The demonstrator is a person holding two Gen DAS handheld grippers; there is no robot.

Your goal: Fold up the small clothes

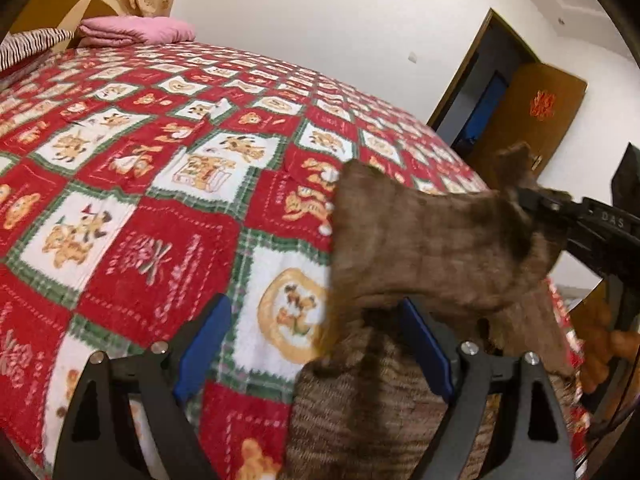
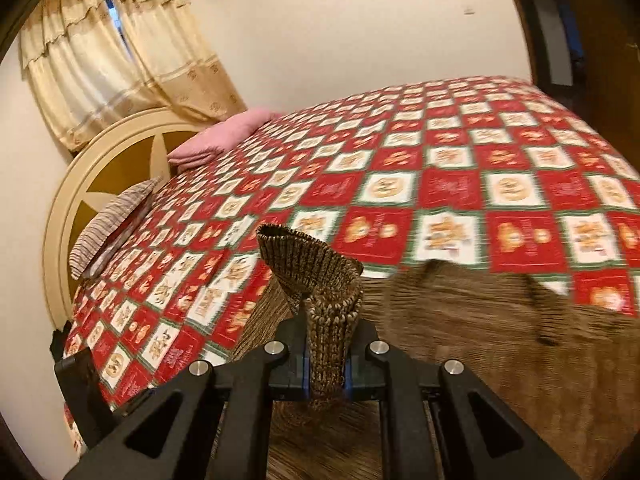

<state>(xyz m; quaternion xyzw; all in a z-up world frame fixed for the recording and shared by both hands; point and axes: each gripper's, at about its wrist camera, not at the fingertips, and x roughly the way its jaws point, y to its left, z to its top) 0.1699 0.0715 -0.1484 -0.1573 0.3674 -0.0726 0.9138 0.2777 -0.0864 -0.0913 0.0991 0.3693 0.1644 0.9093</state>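
Note:
A brown knitted garment hangs lifted over the near right part of the bed. My left gripper is open, its blue pads wide apart; the knit drapes over its right finger without being clamped. My right gripper is shut on a ribbed edge of the brown garment, which sticks up between the pads. The rest of the knit spreads blurred to the right. In the left wrist view my right gripper enters from the right, pinching the cloth's upper corner.
The bed carries a red, white and green patchwork cover, also shown in the right wrist view. A folded pink cloth and a striped pillow lie by the round headboard. An open wooden door stands at the right.

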